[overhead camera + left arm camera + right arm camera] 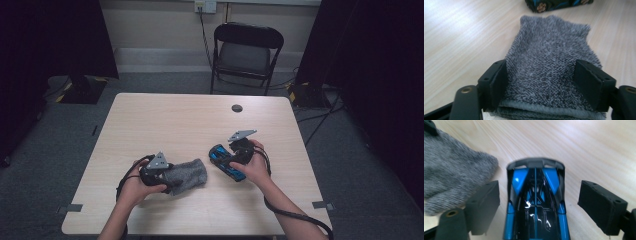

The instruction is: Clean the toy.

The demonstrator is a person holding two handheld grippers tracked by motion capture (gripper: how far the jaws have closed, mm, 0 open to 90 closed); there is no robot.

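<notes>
High view is showing the sock (189,175) lying near the table (150,120) front, the toy car (226,161) just beside it; left gripper (541,82) is straddling the sock, jaws released, pads possibly brushing its sides; right gripper (539,206) is straddling the car, jaws apart, untouching; closing off-centre is risking the car skidding or the sock bunching.

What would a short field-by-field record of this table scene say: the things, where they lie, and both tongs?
surface: wooden table
cloth: grey fuzzy sock, lying flat
toy: blue and black toy car, right of the sock
left tongs: open, jaws either side of the sock
right tongs: open, jaws clear of the car's sides
</notes>
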